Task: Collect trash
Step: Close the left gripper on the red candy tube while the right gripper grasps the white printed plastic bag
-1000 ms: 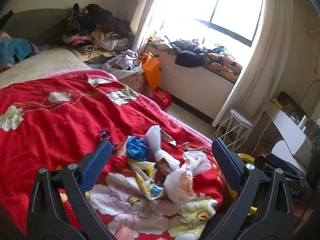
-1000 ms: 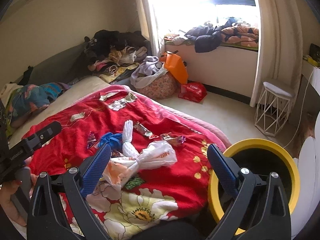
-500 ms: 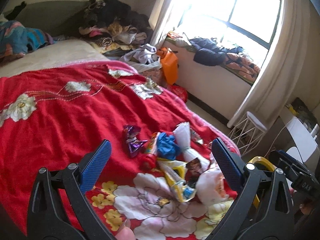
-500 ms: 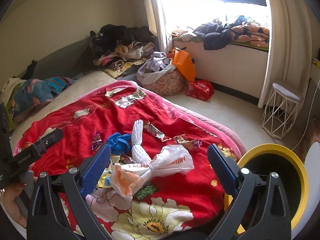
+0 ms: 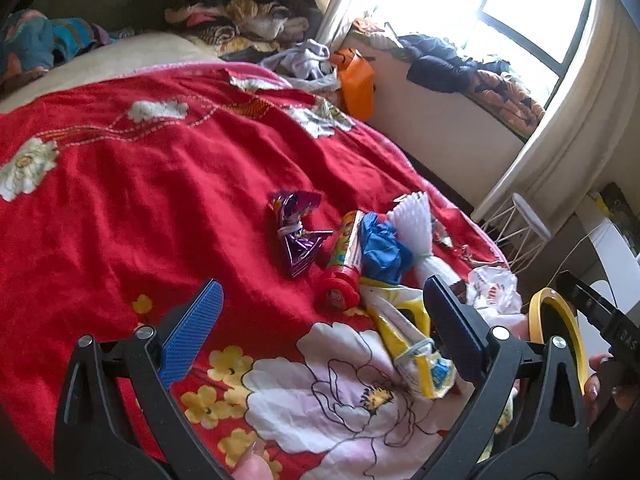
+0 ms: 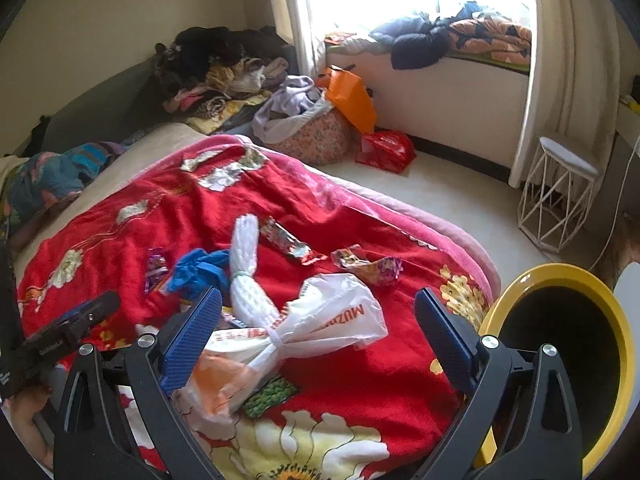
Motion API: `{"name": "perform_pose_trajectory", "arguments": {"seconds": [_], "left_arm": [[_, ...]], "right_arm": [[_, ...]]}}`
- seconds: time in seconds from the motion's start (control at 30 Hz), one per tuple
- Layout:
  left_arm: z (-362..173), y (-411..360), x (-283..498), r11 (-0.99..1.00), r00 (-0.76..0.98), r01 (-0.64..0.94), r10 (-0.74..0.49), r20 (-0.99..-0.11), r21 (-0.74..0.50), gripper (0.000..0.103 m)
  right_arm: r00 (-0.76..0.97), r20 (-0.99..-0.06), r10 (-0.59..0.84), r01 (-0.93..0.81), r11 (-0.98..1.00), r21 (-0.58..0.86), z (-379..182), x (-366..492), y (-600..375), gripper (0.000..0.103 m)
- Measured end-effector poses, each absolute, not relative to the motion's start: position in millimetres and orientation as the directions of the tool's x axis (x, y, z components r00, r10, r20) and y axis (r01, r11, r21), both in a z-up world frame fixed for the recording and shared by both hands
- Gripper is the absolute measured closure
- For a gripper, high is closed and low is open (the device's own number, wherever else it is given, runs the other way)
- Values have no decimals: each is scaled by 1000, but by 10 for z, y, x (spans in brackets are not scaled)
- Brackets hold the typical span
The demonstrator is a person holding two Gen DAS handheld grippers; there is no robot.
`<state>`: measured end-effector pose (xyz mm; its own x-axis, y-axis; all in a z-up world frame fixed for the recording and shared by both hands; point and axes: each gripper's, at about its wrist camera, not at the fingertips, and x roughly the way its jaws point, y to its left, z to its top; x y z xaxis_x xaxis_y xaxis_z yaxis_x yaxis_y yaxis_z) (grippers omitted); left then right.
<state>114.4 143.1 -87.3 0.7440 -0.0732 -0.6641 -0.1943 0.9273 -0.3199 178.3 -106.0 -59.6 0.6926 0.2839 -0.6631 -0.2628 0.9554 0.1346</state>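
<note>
Trash lies on a red flowered blanket. In the left wrist view I see a purple foil wrapper, a red-capped tube, a blue crumpled piece, a white foam net and a yellow wrapper. My left gripper hovers open just short of them. In the right wrist view a knotted white plastic bag lies between the open fingers of my right gripper, beside the white foam net, two foil wrappers and a green wrapper. A yellow-rimmed black bin stands at right.
Piled clothes lie at the bed's head, with a laundry basket, an orange bag and a red bag on the floor. A white wire stool stands by the curtain. The window ledge holds bedding.
My left gripper has swung left and dropped closer to the blanket, so the purple wrapper and tube now sit ahead of it. The right gripper has edged forward over the white bag.
</note>
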Motion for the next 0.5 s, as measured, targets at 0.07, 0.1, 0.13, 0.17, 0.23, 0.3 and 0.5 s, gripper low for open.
{"name": "perform_pose_trajectory", "arguments": {"seconds": [0.07,0.1,0.13,0.17,0.23,0.3,0.5], "left_arm": [[-926,1433,1196,924,735,-189,-91,-672,-332,16],[-945,1430,1224,924,730,-186,-97,-677,-333,20],[-965,1433,1250,924,726,-183,-104,-680,-336,25],[-986,1436,1282,922,722,-177,-117,-682,-345,28],[-1017,1432,1324,920,715,-174,-128,-687,-352,39],[-1055,1436,1365,918,708,-176,-133,-694,-356,45],[-1128,1410,1474,919,690,-164,-153,-708,-358,54]], "right_arm": [[688,-673,270,-243,960,136,-657,1836,-1072,9],[683,-680,265,-232,962,142,-691,1864,-1083,9],[678,-687,262,-220,964,151,-724,1893,-1096,9],[674,-691,259,-210,965,157,-750,1908,-1109,9],[661,-709,246,-179,969,169,-819,1975,-1121,9],[644,-725,243,-156,970,186,-884,2042,-1129,9],[583,-775,243,-103,969,227,-1083,2249,-1113,9]]}}
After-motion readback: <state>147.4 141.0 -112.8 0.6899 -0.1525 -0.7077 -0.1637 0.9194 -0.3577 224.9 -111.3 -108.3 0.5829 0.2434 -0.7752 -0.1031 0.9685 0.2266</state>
